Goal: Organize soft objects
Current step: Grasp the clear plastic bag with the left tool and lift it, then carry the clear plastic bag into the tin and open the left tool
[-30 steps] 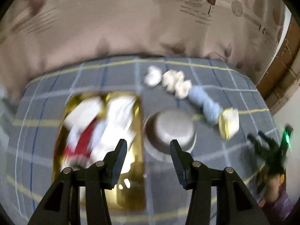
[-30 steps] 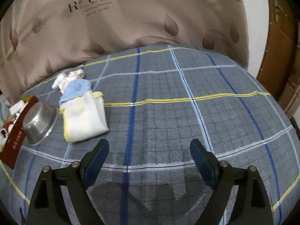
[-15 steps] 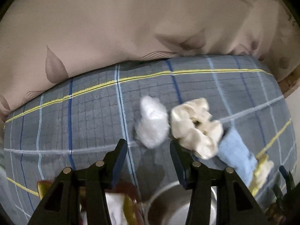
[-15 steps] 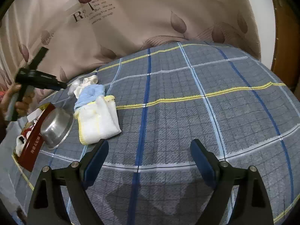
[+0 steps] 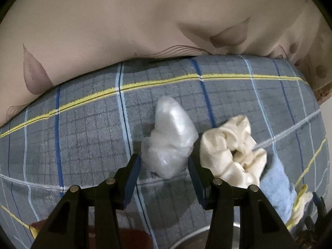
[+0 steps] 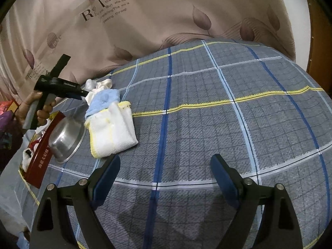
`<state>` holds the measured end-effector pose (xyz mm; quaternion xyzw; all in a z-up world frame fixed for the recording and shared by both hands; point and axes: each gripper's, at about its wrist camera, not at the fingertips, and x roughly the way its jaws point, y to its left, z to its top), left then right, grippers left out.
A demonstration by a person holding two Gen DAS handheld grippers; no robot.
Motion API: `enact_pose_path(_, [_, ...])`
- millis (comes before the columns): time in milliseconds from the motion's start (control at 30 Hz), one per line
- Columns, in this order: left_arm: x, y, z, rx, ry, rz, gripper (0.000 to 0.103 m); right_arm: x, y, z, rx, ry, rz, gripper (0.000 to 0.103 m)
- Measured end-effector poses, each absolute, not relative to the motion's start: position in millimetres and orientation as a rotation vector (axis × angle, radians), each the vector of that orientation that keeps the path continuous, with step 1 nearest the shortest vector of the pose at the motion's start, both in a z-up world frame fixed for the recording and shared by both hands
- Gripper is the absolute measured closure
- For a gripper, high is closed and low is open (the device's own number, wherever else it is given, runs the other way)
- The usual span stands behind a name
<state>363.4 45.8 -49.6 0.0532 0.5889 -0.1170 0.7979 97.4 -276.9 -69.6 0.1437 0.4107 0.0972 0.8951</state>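
Since a second earlier, the left gripper (image 5: 165, 162) has swung away from the red box and steel bowl and come down over the row of soft things at the far side of the bed, while the right gripper (image 6: 165, 171) has barely shifted above bare blanket.

From the left of the right wrist view: a hand (image 6: 39, 109) grips the left gripper's handle above the red box (image 6: 42, 155), which holds red-and-white items. Just beside the box a steel bowl (image 6: 66, 139) lies tilted on its side. Next comes a folded white cloth with yellow trim (image 6: 113, 133), touching a light blue cloth (image 6: 104, 99) behind it.

In the left wrist view, the left gripper's jaws stand apart on either side of a crumpled clear plastic bag (image 5: 171, 141); the pads flank its near end without visibly pressing it. Just to the right, touching or nearly touching the bag, sits a cream scrunchie (image 5: 230, 153), then the blue cloth and the yellow-edged one at the frame's lower right.

All rest on the grey plaid blanket (image 6: 207, 108) with blue, white and yellow stripes, which meets a beige leaf-printed curtain (image 6: 166, 14) behind. The right gripper's jaws are wide apart with nothing between them.
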Motion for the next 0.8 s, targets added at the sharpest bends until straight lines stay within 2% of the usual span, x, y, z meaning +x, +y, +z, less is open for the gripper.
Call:
enact_pose_path(67, [367.7, 47.6, -52.2, 0.107, 1.249, -0.231, 0.056, 97.7, -277.0, -70.1, 0.300, 0.854, 0.206, 0.016])
enact_pose_path(100, [369.5, 48.8, -53.4, 0.088, 1.239, -0.227, 0.073, 97.9, -277.1, -70.4, 0.300, 0.856, 0.206, 0.016])
enact_pose_path(233, [373.9, 62.6, -58.6, -0.052, 1.231, -0.236, 0.082, 98.7, -277.5, -71.3, 0.306, 0.861, 0.212, 0.016])
enact_pose_path(500, [342.7, 65.5, -24.5, -0.059, 1.093, -0.196, 0.084, 99.0, -278.1, -72.8, 0.316, 0.862, 0.216, 0.016])
enact_pose_path(800, [262.9, 58.7, 21.2, -0.096, 0.977, -0.205, 0.084, 98.2, -277.5, -73.0, 0.317, 0.863, 0.210, 0.016])
